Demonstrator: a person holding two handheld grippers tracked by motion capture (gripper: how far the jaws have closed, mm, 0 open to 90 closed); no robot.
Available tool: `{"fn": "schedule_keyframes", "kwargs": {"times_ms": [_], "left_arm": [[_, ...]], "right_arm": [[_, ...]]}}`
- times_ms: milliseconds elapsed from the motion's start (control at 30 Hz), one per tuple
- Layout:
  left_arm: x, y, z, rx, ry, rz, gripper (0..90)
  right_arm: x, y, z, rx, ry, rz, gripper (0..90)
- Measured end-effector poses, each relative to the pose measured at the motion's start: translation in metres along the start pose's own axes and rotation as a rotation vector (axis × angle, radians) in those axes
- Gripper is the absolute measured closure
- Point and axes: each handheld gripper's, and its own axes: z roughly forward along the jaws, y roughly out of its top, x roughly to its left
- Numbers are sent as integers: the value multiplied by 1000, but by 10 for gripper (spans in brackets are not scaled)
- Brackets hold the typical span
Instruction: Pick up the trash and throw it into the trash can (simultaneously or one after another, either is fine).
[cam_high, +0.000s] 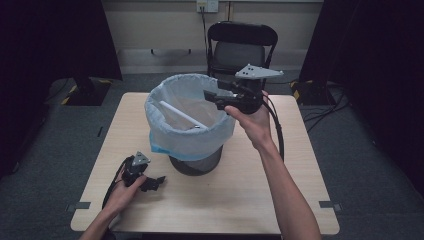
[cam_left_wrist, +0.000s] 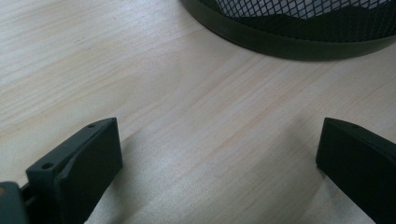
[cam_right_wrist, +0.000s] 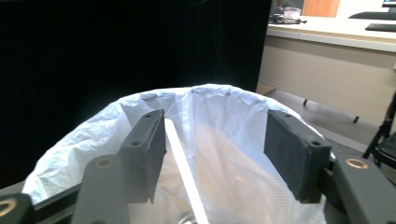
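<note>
A black mesh bin (cam_high: 196, 161) lined with a pale blue-white bag (cam_high: 187, 132) stands in the middle of the wooden table (cam_high: 240, 190). A long white stick (cam_high: 181, 115) leans inside the bag, also seen as a white stick (cam_right_wrist: 184, 172) between the right jaws. My right gripper (cam_high: 207, 95) hovers over the bin's right rim, open and empty, and the right gripper (cam_right_wrist: 212, 149) looks into the bag (cam_right_wrist: 224, 135). My left gripper (cam_high: 159, 181) rests low on the table, left of the bin base (cam_left_wrist: 289, 39), open with nothing between its jaws (cam_left_wrist: 219, 158).
A black folding chair (cam_high: 240, 47) stands behind the table. Dark curtains flank the room, and cables lie on the grey floor at the right. Bare tabletop lies at the front and right of the bin.
</note>
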Motion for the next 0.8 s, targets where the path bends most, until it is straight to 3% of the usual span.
{"fn": "schedule_keyframes", "kwargs": {"times_ms": [333,500,800], "left_arm": [[0,0,0,0,0,-1,0],[0,0,0,-1,-1,-1,0],[0,0,0,-1,0,-1,0]], "right_arm": [[-11,-4,-11,12,-43,19,341],[-22,-14,-20,4,-115,35,293],[-34,-20,-36,4,-174,63,277]]}}
